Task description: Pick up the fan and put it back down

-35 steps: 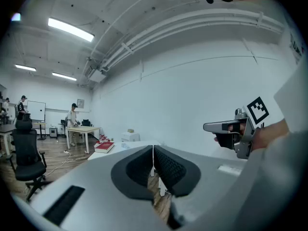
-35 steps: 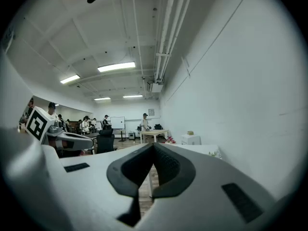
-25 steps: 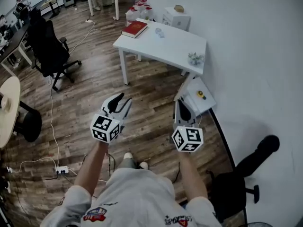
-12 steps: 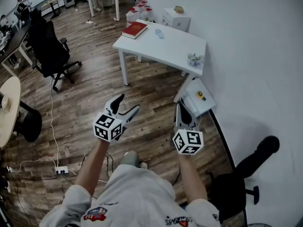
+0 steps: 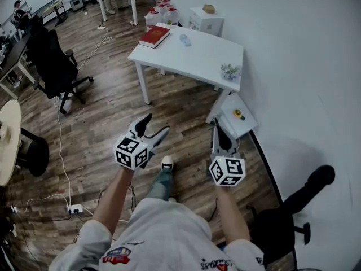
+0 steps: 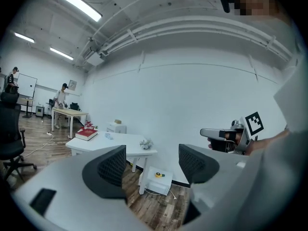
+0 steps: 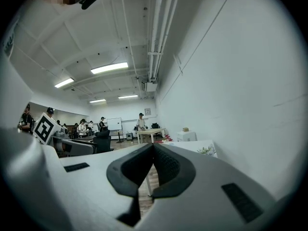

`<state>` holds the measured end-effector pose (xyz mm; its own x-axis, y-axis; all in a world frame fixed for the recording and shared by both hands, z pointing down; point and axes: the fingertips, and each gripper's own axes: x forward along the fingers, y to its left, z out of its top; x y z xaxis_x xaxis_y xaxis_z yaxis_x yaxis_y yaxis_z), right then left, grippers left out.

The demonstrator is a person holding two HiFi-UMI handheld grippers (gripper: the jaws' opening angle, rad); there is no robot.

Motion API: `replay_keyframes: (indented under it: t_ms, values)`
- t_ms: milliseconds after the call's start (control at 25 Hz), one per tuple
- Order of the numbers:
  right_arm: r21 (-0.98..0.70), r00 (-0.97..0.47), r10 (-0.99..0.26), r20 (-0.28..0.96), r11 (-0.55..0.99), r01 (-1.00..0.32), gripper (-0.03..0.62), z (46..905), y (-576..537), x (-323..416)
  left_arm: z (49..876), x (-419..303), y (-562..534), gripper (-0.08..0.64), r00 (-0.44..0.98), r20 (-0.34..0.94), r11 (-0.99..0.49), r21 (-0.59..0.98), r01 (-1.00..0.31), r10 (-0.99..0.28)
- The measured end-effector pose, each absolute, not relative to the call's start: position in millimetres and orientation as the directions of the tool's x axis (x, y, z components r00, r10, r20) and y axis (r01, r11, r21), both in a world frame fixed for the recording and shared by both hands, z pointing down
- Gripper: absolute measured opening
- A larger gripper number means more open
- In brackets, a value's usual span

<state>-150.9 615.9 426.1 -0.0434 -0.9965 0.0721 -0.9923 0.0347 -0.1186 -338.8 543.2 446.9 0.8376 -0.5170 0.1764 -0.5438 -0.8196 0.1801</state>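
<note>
1. Plainly, neither gripper held anything. The left gripper (image 5: 156,124) had its jaws spread wide with only bare floor (image 5: 113,106) showing between them. The right gripper (image 5: 217,126) had its jaws clenched together on nothing.
2. No fan could be told for certain. My guess was the white boxy unit (image 5: 242,123) with a yellow knob (image 5: 239,114). It sat on the floor against the wall, beside the near right leg of the white table (image 5: 197,55), well apart from both grippers.
3. If that guess was wrong, the grasp would land on the wrong thing. The table showed a red book (image 5: 153,36) at its far left corner and a small plant (image 5: 230,71) near its right edge, neither of them fan-like.
4. Arriving clenched, the right gripper would probably shove the unit rather than take it.
5. The unit sat close between wall and table leg, so a wide approach could knock either one. A thin cord seemed to trail from it and might snag on the lift.
</note>
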Motion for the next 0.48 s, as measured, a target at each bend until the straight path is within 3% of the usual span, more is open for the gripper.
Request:
replay_keyframes:
  t_ms: [480]
  values:
    - [-0.106,0.014,-0.994,0.105,-0.026,-0.994,-0.009,443.5,443.3,-75.0,462.7,-255.2,366.7,0.328,0.877,0.209,-0.862,0.187,-0.471,-0.433]
